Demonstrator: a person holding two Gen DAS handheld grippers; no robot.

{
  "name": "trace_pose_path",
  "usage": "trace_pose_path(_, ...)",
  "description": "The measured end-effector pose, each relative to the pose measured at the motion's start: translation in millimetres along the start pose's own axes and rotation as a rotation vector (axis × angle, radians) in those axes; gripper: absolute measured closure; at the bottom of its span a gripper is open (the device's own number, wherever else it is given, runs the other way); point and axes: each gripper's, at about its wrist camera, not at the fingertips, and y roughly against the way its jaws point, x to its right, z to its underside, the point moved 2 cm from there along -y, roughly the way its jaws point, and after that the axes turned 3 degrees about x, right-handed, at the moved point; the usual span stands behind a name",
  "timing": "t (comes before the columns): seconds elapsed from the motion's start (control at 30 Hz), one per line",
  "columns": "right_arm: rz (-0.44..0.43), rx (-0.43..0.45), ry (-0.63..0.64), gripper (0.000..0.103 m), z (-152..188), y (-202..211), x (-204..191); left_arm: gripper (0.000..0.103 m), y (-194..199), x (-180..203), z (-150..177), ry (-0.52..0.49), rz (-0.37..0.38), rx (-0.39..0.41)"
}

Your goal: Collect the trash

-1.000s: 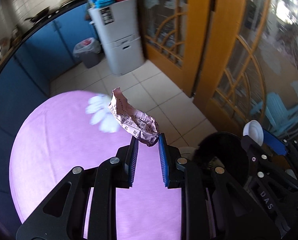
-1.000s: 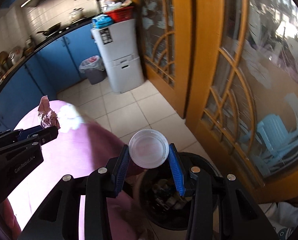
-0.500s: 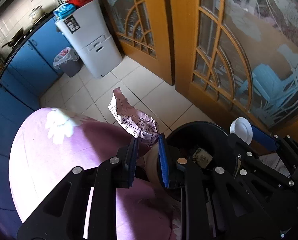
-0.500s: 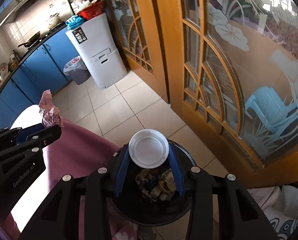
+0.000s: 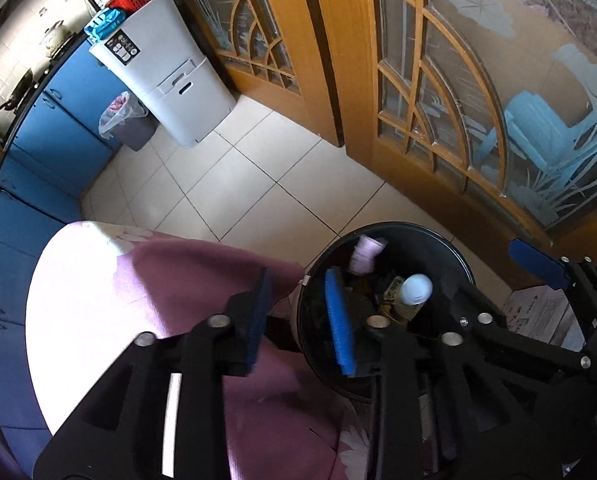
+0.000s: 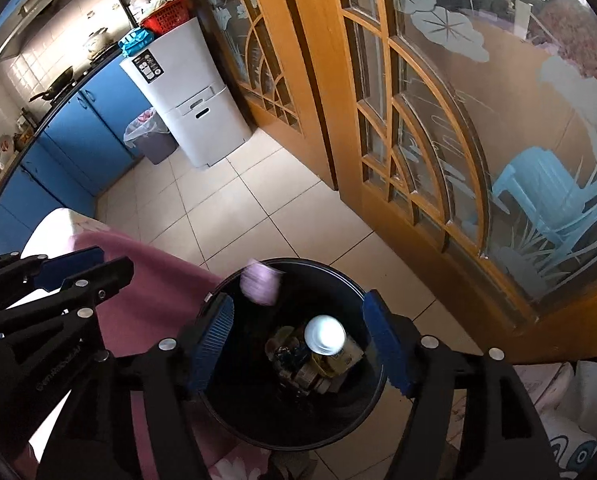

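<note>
My left gripper (image 5: 300, 314) has just been opening and its blue pads stand apart with nothing between them, while my right gripper (image 6: 300, 342) has also just been opening, its jaws spread wide and empty over the black bin (image 6: 362, 404). The crumpled pink paper (image 5: 364, 254) is blurred at the bin's far rim, and the white cup (image 6: 324, 335) sits above the rubbish in the bin's middle. The purple tablecloth (image 5: 118, 300) fills the lower left, touching the bin's side.
</note>
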Motion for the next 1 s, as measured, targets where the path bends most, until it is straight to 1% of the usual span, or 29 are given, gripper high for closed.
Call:
trace_pose_path(0.07,0.007,0.003,-0.017,0.037,-1,0,5,0.047,1,-2,-1,0.005,-0.020,0.017)
trace_pose_path(0.1,0.008,0.003,-0.027,0.037,-1,0,8,0.043,2,-3,-1,0.008,-0.022,0.024)
trace_pose_path(0.13,0.009,0.001,-0.039,0.037,-1,0,12,0.034,4,-5,-1,0.014,-0.017,0.033)
trace_pose_path(0.17,0.007,-0.001,-0.048,0.037,-2,0,15,0.028,5,-5,-1,0.017,-0.014,0.039)
trace_pose_path(0.2,0.007,-0.002,-0.054,0.037,-2,0,16,0.027,8,-6,-1,0.019,-0.013,0.048)
trace_pose_path(0.33,0.017,0.001,-0.053,0.037,-2,3,13,0.026,14,-5,0,0.001,-0.026,0.069)
trace_pose_path(0.7,0.013,0.018,-0.041,0.037,-1,12,-2,0.026,25,-18,4,0.026,-0.019,0.080)
trace_pose_path(1.0,0.017,0.021,-0.036,0.037,0,16,-6,0.026,28,-22,8,0.035,-0.015,0.083)
